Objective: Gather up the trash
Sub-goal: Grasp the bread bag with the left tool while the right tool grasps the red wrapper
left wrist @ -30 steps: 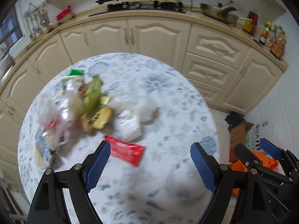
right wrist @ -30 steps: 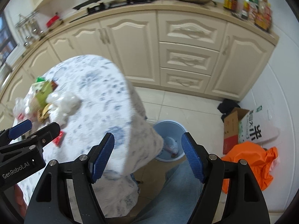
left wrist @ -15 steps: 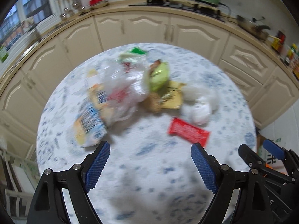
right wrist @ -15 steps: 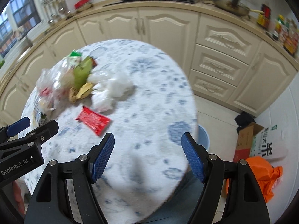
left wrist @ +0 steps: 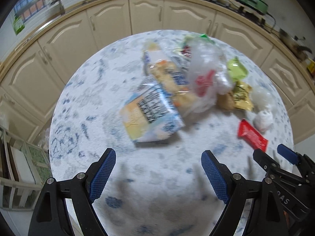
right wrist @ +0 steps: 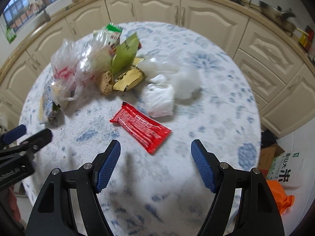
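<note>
Trash lies in a heap on a round table with a blue-flowered white cloth [right wrist: 226,102]. A red snack wrapper [right wrist: 140,126] lies just beyond my right gripper [right wrist: 155,155], which hangs open and empty above the cloth. Behind it are a white crumpled bag [right wrist: 160,98], a yellow packet [right wrist: 129,78], a green packet [right wrist: 126,54] and a clear plastic bag [right wrist: 78,64]. My left gripper [left wrist: 158,166] is open and empty too, short of a blue-and-yellow snack bag [left wrist: 149,114]. The red wrapper [left wrist: 252,134] lies to its right, near the right gripper's tips [left wrist: 285,155].
Cream kitchen cabinets [right wrist: 265,59] curve round behind the table, with a stove and pans on the counter. On the floor at the right are a cardboard box [right wrist: 267,155], a white sack [right wrist: 287,171] and an orange bag [right wrist: 281,196].
Both grippers swung left over the table and sank a little. The trash heap slid rightward in both views; the blue bin and the floor left the right wrist view.
</note>
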The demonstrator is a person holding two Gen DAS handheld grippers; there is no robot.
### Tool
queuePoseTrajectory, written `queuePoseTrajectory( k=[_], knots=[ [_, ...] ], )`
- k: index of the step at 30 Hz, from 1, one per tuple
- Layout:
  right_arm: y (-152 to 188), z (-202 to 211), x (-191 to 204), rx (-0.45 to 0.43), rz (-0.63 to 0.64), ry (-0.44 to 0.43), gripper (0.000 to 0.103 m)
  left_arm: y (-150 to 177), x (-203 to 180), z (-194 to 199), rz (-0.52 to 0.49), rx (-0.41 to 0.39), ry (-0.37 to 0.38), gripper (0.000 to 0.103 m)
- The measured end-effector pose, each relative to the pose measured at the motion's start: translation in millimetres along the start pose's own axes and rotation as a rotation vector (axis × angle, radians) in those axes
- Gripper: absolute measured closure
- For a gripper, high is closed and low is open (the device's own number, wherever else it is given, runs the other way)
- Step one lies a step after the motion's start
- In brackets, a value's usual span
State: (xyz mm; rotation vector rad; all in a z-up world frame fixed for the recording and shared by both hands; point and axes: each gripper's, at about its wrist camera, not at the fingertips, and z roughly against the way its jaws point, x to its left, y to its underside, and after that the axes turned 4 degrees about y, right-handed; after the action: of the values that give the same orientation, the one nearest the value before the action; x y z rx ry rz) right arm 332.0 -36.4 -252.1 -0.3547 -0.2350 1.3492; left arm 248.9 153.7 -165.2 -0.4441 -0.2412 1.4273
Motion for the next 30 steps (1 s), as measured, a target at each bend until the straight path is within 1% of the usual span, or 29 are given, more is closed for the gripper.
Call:
queuePoseTrajectory(
  k=[4, 6, 12, 13, 15, 16, 18, 21, 25, 26, 28, 29, 30],
  knots=[
    [-5, -18, 9, 0.037, 0.015, 0.016, 0.027, -2, 13, -11, 0.028, 0.017, 0.004, 0.018],
    [-8, -19, 11, 0.022, 0.021, 0.03, 0.025, -4, 18, -17, 0.039, 0.028, 0.01, 0.018],
    [-13, -23, 12, 0.012, 0.03, 0.025, 0.027, -9, 25, -30, 0.05, 0.036, 0.022, 0.018],
    [-13, -22, 14, 0.003, 0.046, 0.014, 0.029, -10, 26, -32, 0.051, 0.037, 0.021, 0.018],
    [-13, -21, 16, -0.01, 0.071, -0.003, 0.042, -12, 27, -37, 0.054, 0.041, 0.017, 0.018],
    [-13, -19, 18, -0.017, 0.084, -0.015, 0.046, -13, 27, -39, 0.055, 0.044, 0.015, 0.018],
    [-13, -18, 21, -0.026, 0.104, -0.025, 0.061, -15, 27, -43, 0.058, 0.046, 0.014, 0.018],
    [-13, -17, 27, -0.036, 0.123, -0.015, 0.068, -19, 27, -47, 0.062, 0.044, 0.013, 0.018],
    [-15, -18, 27, -0.033, 0.113, -0.027, 0.071, -26, 28, -51, 0.07, 0.026, 0.003, 0.017],
    [-16, -18, 27, -0.03, 0.109, -0.032, 0.071, -27, 28, -52, 0.074, 0.013, 0.014, 0.019],
    [-16, -19, 26, -0.027, 0.108, -0.035, 0.071, -29, 27, -52, 0.06, -0.039, 0.032, 0.041],
    [-17, -19, 26, -0.025, 0.106, -0.036, 0.071, -28, 26, -54, 0.049, -0.034, 0.018, 0.054],
    [-17, -19, 26, -0.025, 0.105, -0.035, 0.071, -28, 25, -55, 0.042, -0.027, 0.003, 0.055]
  ],
)
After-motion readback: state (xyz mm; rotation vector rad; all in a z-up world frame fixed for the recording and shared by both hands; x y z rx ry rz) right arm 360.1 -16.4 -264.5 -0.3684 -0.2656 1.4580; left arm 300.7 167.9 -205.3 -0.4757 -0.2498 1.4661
